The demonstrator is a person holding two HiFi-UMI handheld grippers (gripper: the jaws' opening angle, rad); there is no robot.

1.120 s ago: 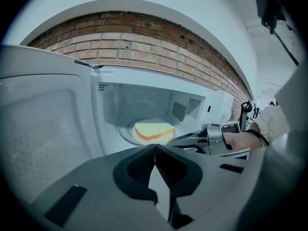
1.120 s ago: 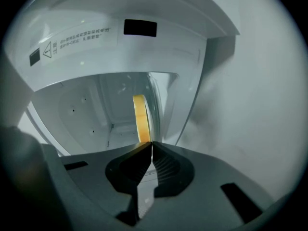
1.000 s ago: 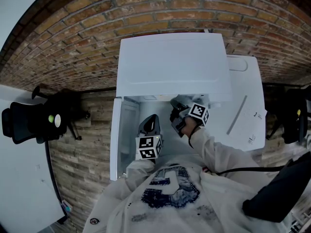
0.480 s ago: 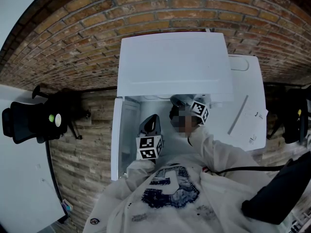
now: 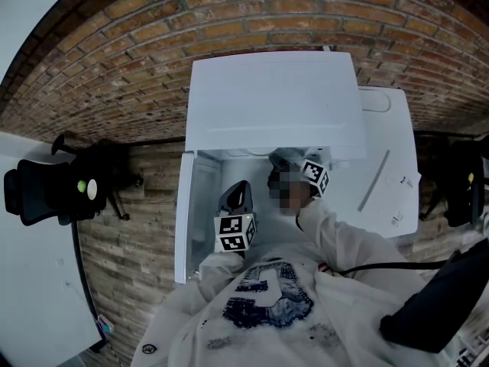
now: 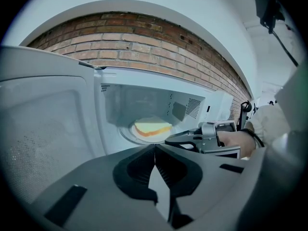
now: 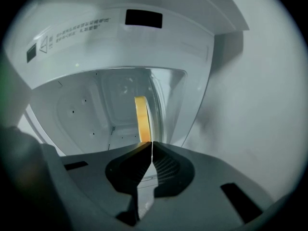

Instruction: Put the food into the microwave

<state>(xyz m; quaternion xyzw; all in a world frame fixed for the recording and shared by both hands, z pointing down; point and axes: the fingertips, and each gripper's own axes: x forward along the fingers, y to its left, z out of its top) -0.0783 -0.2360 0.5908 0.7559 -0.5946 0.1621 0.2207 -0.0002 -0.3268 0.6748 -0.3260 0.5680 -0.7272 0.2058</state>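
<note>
My left gripper point(image 6: 155, 147) is clenched on nothing, its jaws pressed tip to tip, and it hangs in front of the open white box-shaped microwave point(image 5: 271, 102). The microwave's white door point(image 6: 48, 129) stands swung out on my left.

Inside the cavity, the pale yellow sandwich slice with an orange edge point(image 6: 151, 127) lies flat on a round white plate point(image 6: 126, 129), towards the middle of the floor.

My right gripper point(image 7: 151, 143) reaches in from the right with its jaws drawn together, only a thin pale line showing between them. Its tips sit right at the plate's near rim, just below the sandwich. I cannot tell whether they pinch that rim or merely touch it.

Behind the microwave runs a red-brown brick wall point(image 5: 229, 21). A flat white top point(image 5: 390, 167) shows just beside the microwave on the right. Below on the left is a brown brick-patterned surface point(image 5: 122, 251), and a black office chair point(image 5: 53, 189) stands well apart from the microwave on that side.
</note>
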